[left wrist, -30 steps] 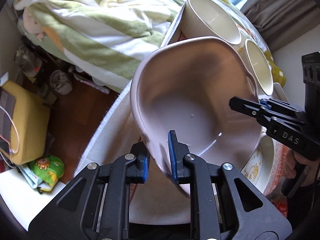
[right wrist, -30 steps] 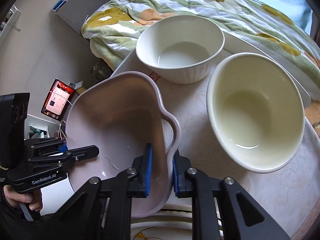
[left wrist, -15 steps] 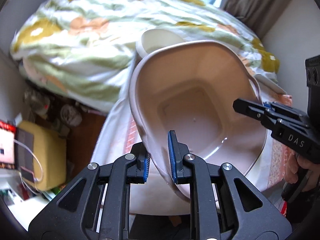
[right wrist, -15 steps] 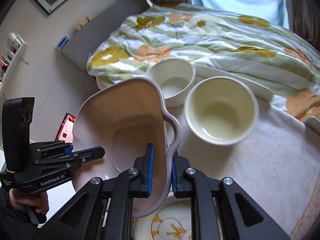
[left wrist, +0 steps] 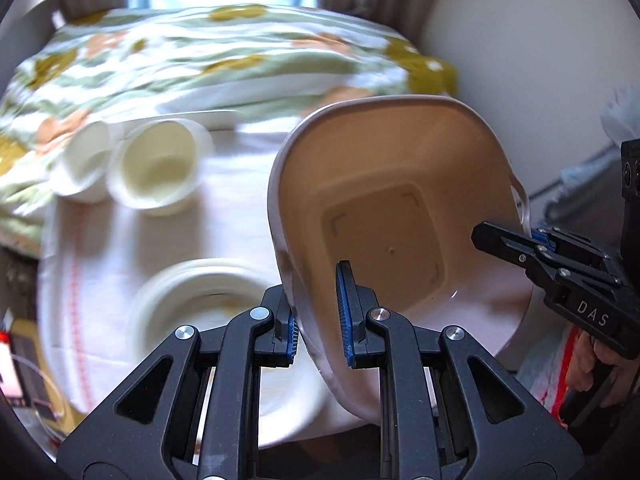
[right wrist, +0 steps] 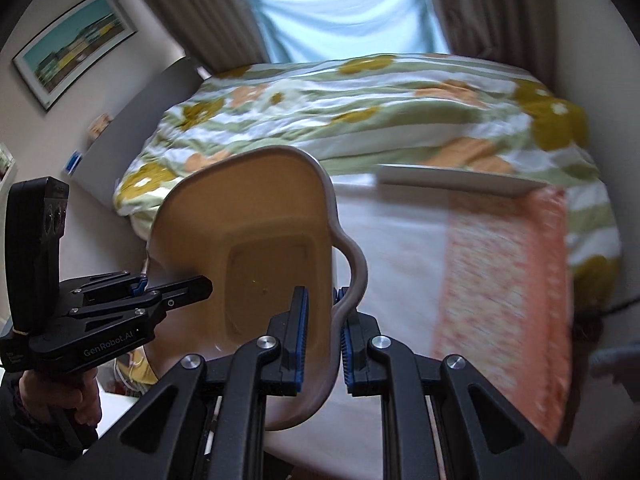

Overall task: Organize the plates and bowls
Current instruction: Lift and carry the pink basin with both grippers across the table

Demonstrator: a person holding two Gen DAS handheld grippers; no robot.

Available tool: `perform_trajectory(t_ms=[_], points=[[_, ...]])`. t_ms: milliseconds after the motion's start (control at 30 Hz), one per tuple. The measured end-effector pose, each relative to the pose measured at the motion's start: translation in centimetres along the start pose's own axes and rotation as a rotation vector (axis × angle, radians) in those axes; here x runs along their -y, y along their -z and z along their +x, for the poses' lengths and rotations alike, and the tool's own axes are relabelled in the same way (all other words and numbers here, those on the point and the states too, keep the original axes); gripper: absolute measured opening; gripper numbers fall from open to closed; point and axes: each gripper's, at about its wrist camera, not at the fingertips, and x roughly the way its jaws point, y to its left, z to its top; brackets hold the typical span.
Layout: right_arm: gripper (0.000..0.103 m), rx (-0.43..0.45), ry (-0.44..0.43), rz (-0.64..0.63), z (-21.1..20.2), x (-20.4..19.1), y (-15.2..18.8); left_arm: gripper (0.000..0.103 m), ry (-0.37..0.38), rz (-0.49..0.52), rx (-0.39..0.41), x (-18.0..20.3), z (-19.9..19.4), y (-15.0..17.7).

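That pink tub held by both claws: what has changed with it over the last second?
The pink tub has been lifted and carried away from the two white bowls; they were right behind it, now they sit far off beside it, over the plate stack. Nothing was let go: the left gripper and right gripper still clamp opposite rims. Bowls and plates stayed put.

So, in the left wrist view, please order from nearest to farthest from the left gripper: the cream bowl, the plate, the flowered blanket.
From the left gripper:
1. Plate, just left of the fingers, on the table.
2. Cream bowl, farther back on the left.
3. Flowered blanket, behind the table, at the top.
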Motion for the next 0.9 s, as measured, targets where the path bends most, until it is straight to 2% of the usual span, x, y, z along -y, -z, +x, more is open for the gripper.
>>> perform_trajectory(t_ms=[200, 367, 600, 900], points=[[0.014, 0.004, 0.080, 0.116, -2.1, 7.2, 3.1, 0.014, 0.041, 0.088, -0.050, 7.9, 4.7, 0.3], [0.014, -0.016, 0.116, 0.170, -1.1, 11.1, 5.1, 0.014, 0.044, 0.117, -0.097, 11.0, 8.9, 1.5], [0.014, -0.052, 0.131, 0.179, 1.4, 14.1, 7.8, 0.014, 0.003, 0.120, -0.176, 12.1, 13.9, 3.8], [0.014, -0.056, 0.107, 0.156, 2.0, 15.1, 9.9, 0.014, -0.074, 0.126, -0.179, 12.8, 13.7, 3.6]])
